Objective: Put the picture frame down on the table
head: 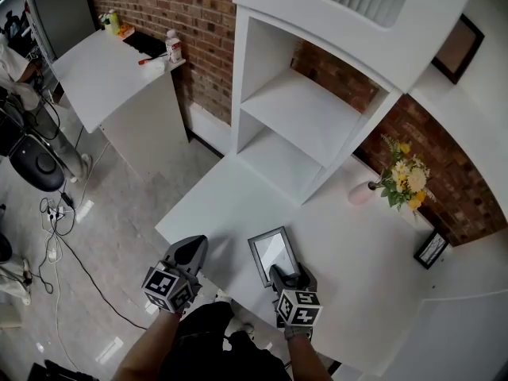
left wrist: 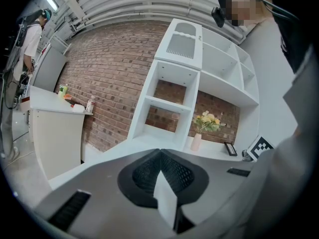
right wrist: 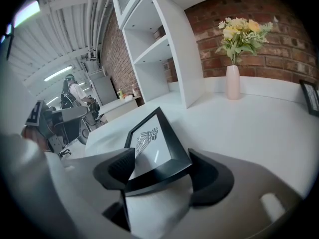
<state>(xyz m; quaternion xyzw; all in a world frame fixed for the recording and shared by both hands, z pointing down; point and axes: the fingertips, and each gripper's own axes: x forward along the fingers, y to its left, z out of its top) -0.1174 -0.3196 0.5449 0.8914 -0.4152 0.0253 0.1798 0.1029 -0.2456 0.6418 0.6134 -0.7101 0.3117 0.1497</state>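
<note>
Straddling near end of picture frame [head: 272, 255] with right gripper [head: 284, 275] spread wide, seemingly not pinching it; lies on table [head: 357, 252], long axis running straight away from jaws, so calls for a straight pull back; left gripper [head: 189, 252] clenched empty, farther off

A red brick wall [head: 198, 6] runs behind a tall white shelf unit with open boxes [head: 309, 117]. A white counter [head: 103, 70] stands on the shiny grey floor [head: 119, 236], where black cables [head: 55, 211] lie. Long white lamps [right wrist: 59, 73] glow on the ceiling.
</note>
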